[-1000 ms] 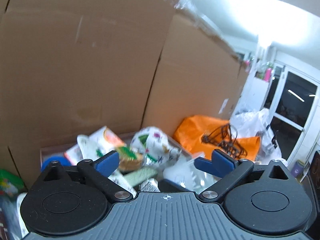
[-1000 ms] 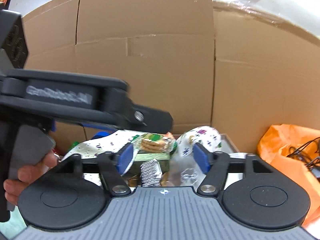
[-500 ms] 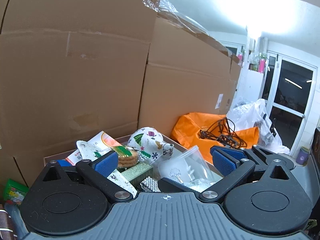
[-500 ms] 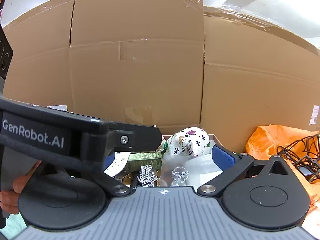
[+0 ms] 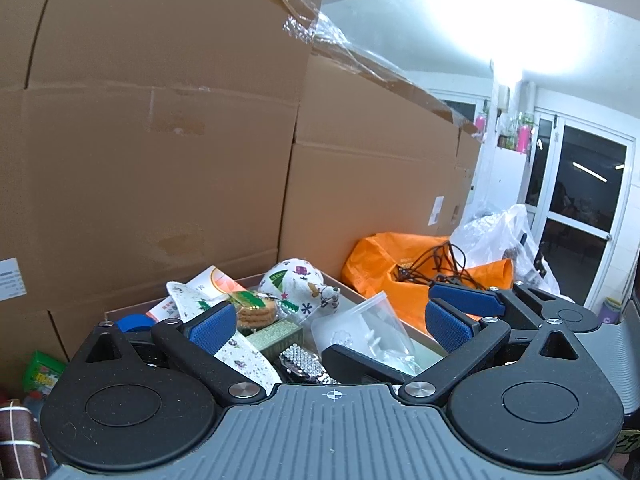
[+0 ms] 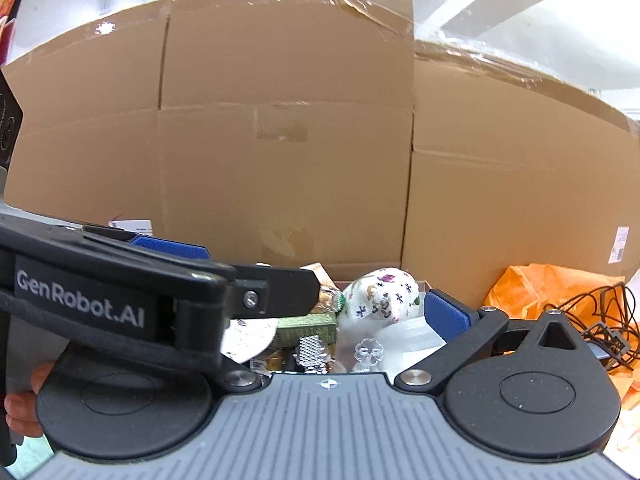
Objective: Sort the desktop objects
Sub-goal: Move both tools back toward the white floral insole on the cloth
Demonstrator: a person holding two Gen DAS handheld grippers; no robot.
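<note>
A shallow box [image 5: 344, 285] holds mixed items: a patterned white cloth bundle [image 5: 298, 286], a cookie pack [image 5: 256, 310], a green carton [image 5: 276, 336], a studded silver piece [image 5: 302, 362] and a clear plastic container [image 5: 360, 328]. My left gripper [image 5: 328, 326] is open and empty above the box. The same bundle [image 6: 378, 294], carton [image 6: 306, 326] and studded piece [image 6: 312, 350] show in the right wrist view. My right gripper [image 6: 332, 316] is open and empty; the left gripper's body [image 6: 120, 300] crosses in front of its left finger.
Tall cardboard boxes [image 5: 160, 160] form a wall right behind the box. An orange bag [image 5: 384, 264] with black cables [image 5: 436, 260] lies to the right, with a clear plastic bag [image 5: 496, 236] and a glass door [image 5: 584, 216] beyond. A green packet [image 5: 40, 372] sits far left.
Both grippers have pulled back and tilted up from the box. The left gripper's body has moved further across the right wrist view. Both jaws have opened wider.
</note>
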